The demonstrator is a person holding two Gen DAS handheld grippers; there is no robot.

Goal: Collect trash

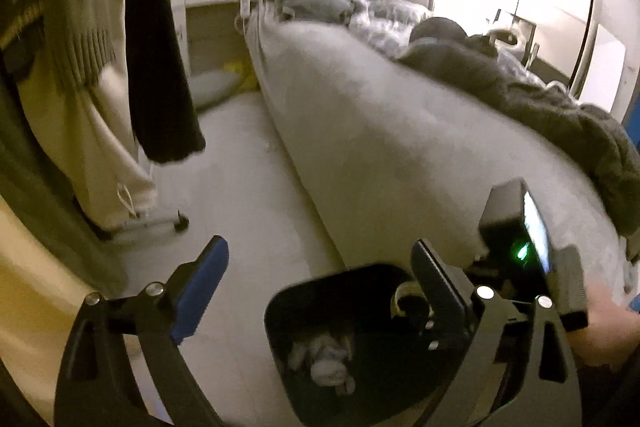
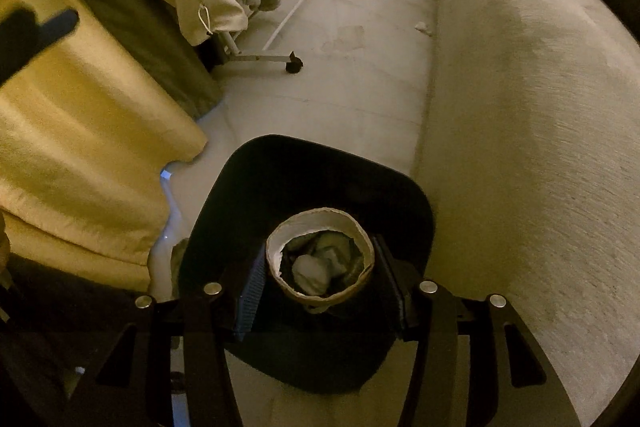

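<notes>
- Left wrist view: left tongs point(image 1: 320, 291), blue-padded fingers spread wide apart, holding nothing, poised above the floor.
- Black plastic waste bin with rounded-square mouth point(image 1: 372, 383), standing on the pale floor point(image 1: 248, 195) just beside the bed; crumpled white tissues point(image 1: 326, 367) lie at its bottom.
- Right tongs' device, dark with a green light point(image 1: 520, 247), over the bin's far corner, gripping a small paper cup point(image 1: 408, 301).
- Large bed with beige cover point(image 1: 400, 147), grey blanket point(image 1: 560, 107) heaped on top.
- Hanging clothes, cream and black point(image 1: 160, 67), on a wheeled rack.
- Right wrist view: right tongs point(image 2: 320, 275) closed on the cream-rimmed paper cup point(image 2: 320, 263), upright, wadded tissue inside, held directly above the bin's mouth point(image 2: 280, 179).
- Yellow curtain point(image 2: 80, 147) near the bin; a white scrap point(image 2: 424, 27) on the floor against the bed.
</notes>
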